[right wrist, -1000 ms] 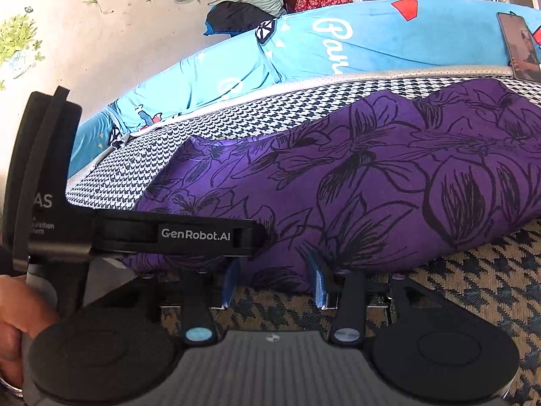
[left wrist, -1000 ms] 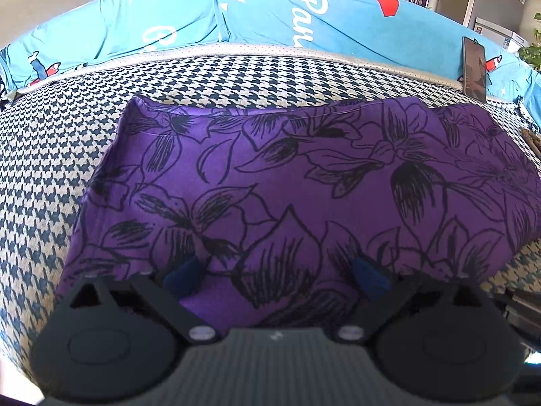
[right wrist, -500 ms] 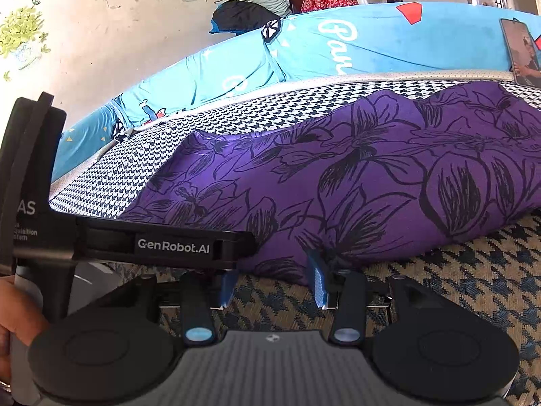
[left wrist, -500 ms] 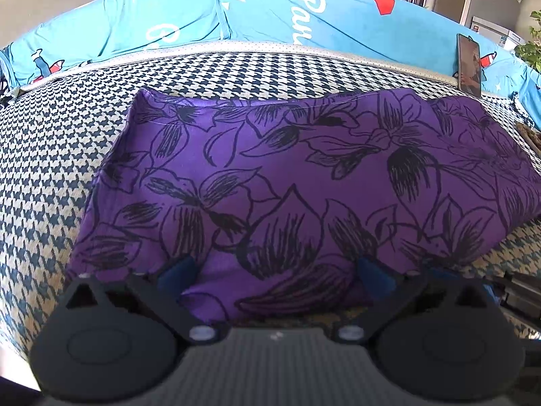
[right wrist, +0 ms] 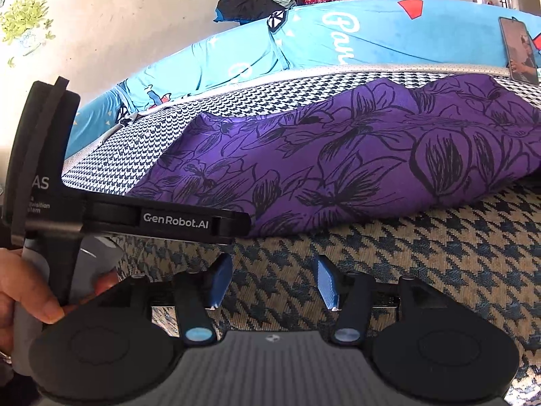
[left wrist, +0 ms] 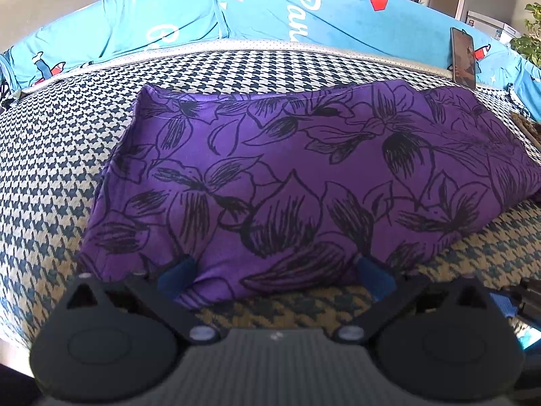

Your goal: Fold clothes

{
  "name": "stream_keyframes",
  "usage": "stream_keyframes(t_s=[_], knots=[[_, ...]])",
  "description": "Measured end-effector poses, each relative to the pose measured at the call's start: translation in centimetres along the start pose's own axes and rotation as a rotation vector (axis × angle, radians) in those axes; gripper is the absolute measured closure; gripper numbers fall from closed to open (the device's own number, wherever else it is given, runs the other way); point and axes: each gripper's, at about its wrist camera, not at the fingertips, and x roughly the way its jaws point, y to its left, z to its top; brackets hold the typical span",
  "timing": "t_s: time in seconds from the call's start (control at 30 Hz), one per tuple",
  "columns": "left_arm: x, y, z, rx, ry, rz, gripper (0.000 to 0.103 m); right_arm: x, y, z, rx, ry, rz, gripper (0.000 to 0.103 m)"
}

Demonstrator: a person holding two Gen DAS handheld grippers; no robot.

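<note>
Right gripper (right wrist: 272, 282) opening, empty; left gripper (left wrist: 274, 275) spread around purple garment (left wrist: 304, 176).

houndstooth bed (left wrist: 61, 142) | purple garment (left wrist: 304, 176), perhaps folded | phone (left wrist: 462, 57) at edge

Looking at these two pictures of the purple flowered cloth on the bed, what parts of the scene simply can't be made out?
- Purple cloth: its right end is cut off by the picture's edge in the left wrist view.
- Its near-left corner, right wrist view: hidden behind the black bar of the left tongs.
- How many layers it is folded into: not visible in either view.
- Phone screen: too small to read.
</note>
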Motion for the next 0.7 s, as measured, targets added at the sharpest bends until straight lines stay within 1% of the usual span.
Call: stream_keyframes(t_s=[0.07, 0.13, 0.27, 0.3, 0.33, 0.4, 0.5, 0.6, 0.7], knots=[[-0.7, 0.4, 0.0, -0.027, -0.020, -0.025, 0.000, -0.5, -0.1, -0.1, 0.009, -0.008, -0.008, 0.050], [-1.5, 1.3, 0.2, -0.073, -0.047, -0.045, 0.000, -1.3, -0.2, 0.0, 0.011, -0.043, -0.013, 0.050], [-1.6, 3.2, 0.5, -0.167, -0.056, -0.003, 0.000, -2.2, -0.3, 0.5, 0.032, -0.110, 0.002, 0.052], [-1.4, 3.5, 0.5, -0.184, -0.050, 0.007, 0.000, -2.2, -0.4, 0.7, 0.042, -0.117, 0.000, 0.055], [-1.2, 3.5, 0.5, -0.184, -0.043, 0.014, 0.000, -2.1, -0.5, 0.9, 0.052, -0.123, -0.001, 0.058], [-0.8, 3.5, 0.4, -0.180, -0.029, 0.027, 0.000, -1.8, -0.7, 1.3, 0.075, -0.124, 0.002, 0.070], [-0.5, 3.0, 0.4, -0.152, -0.021, 0.049, 0.000, -1.2, -0.6, 2.0, 0.070, -0.126, -0.004, 0.080], [-0.6, 3.1, 0.4, -0.156, -0.024, 0.050, 0.000, -0.4, -0.1, 2.7, 0.036, -0.122, -0.022, 0.080], [-0.9, 3.2, 0.6, -0.171, -0.044, 0.039, 0.000, 0.6, 0.2, 3.6, 0.022, -0.122, -0.029, 0.080]])
